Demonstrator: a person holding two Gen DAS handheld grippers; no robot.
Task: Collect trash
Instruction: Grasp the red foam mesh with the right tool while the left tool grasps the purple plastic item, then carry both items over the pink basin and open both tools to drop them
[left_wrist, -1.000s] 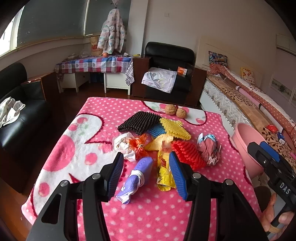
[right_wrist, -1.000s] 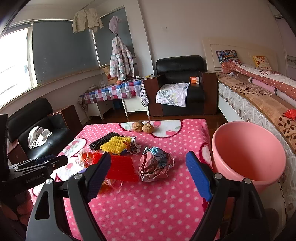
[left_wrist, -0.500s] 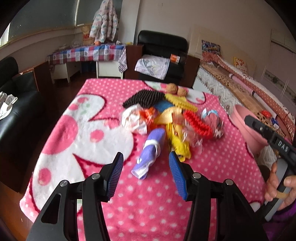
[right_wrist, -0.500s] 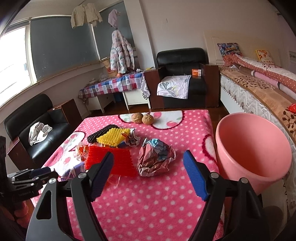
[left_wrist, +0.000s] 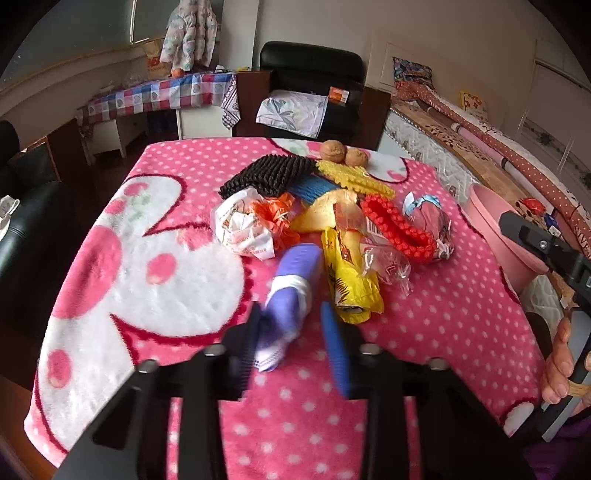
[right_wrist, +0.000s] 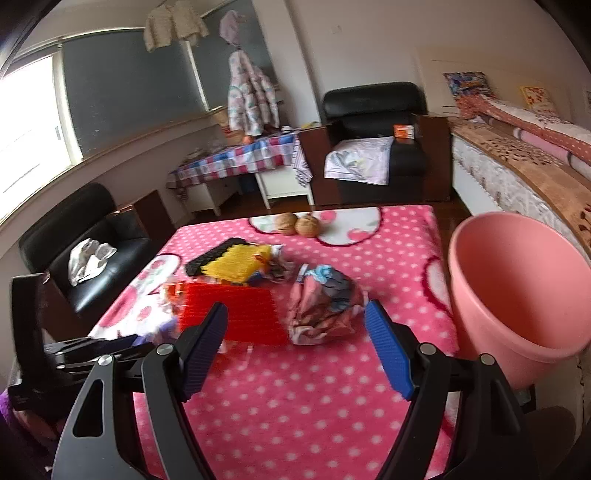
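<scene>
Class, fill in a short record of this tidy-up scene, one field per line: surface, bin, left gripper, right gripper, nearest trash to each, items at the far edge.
surface: pink polka-dot blanket
bin: pink bucket, past the blanket's right edge, upright, looks empty
left gripper: jaws closing around the purple wrapper
right gripper: open, nothing held
nearest to right: crumpled pink wrapper
beside purple wrapper: yellow packet
far edge: two walnuts

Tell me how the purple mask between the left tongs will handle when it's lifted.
The purple mask is rolled soft fabric, so it will probably sag and squash as the left tongs close around it. It looks light for its size. The white strap bunched around it may let the roll come loose.
</scene>
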